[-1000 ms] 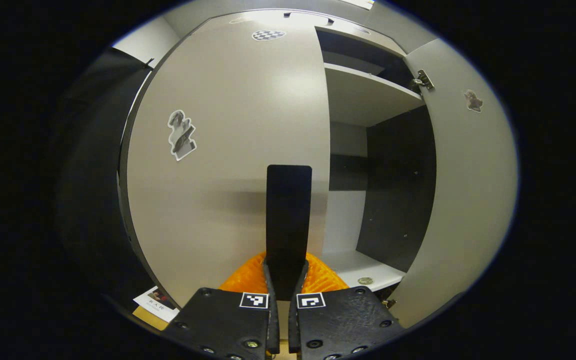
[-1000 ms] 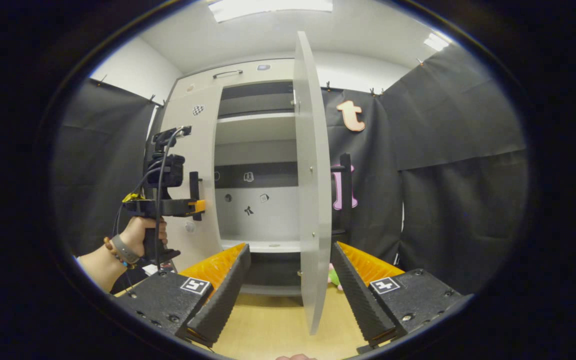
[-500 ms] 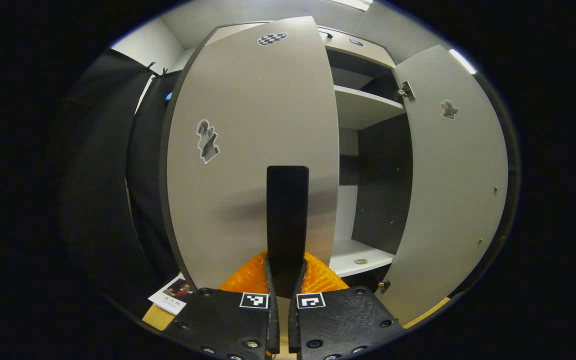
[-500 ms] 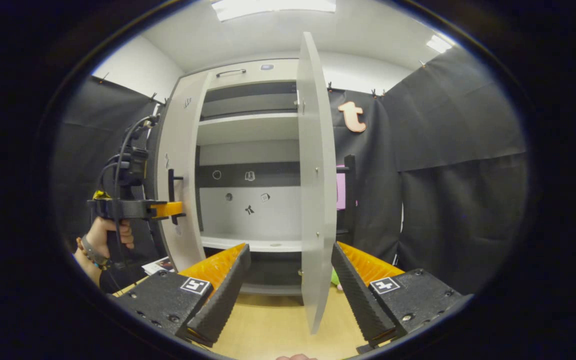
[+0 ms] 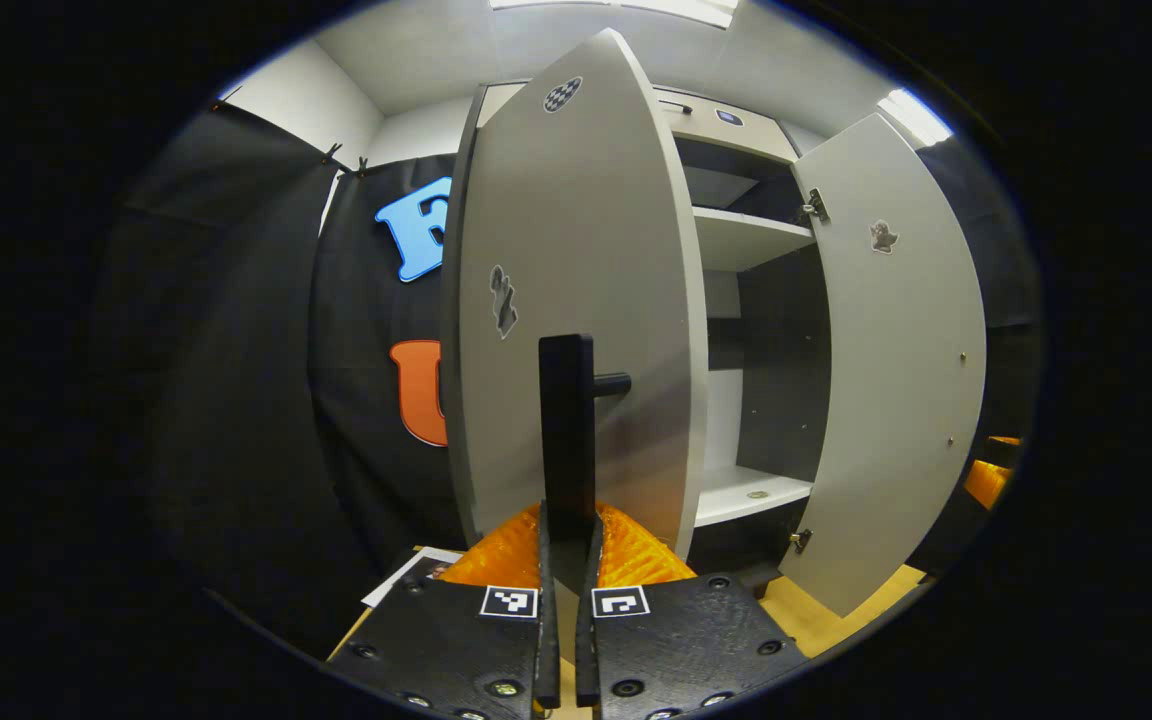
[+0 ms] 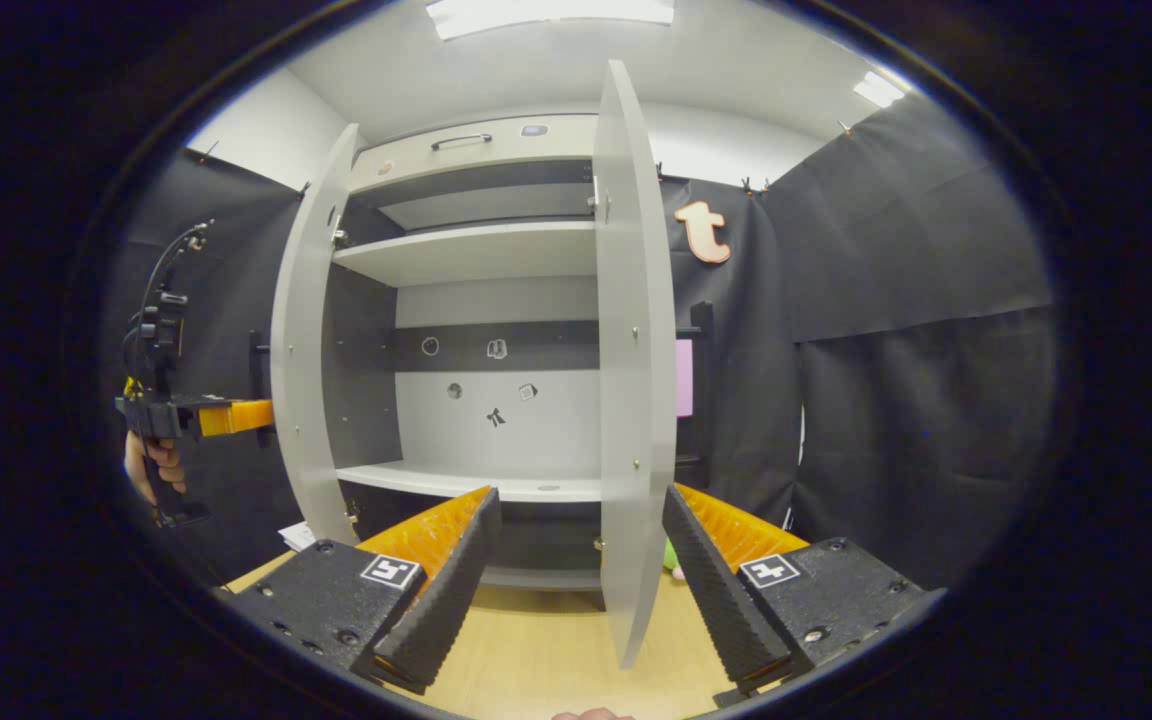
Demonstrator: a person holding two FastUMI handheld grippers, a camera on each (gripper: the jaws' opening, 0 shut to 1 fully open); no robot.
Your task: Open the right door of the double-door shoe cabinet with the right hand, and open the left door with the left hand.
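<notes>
Both doors of the cabinet (image 6: pixel 496 330) stand open, so the task looks nearly finished; what may remain, by my reading, is letting go of the left one and drawing back. In the right gripper view the right door (image 6: pixel 626 380) stands swung out edge-on toward the camera, between the two fingers of the right gripper (image 6: pixel 576 560) but apart from both. Those fingers are spread wide and hold nothing. The left door (image 6: pixel 298 370) is swung out well past half, baring the shelves (image 6: pixel 476 250) and the stickered back panel. In the left gripper view the left gripper (image 5: pixel 568 560) has its fingers drawn close together around the lower end of the handle (image 5: pixel 568 430), a dark upright bar standing off the left door (image 5: pixel 576 300) on a short post. The fingers seem pressed on both sides of the bar, though the contact itself is partly hidden by their own bodies. The same gripper shows far off in the right gripper view at the outer face of the left door, held by a hand (image 6: pixel 151 465). The floor (image 6: pixel 536 650) is pale wood.
</notes>
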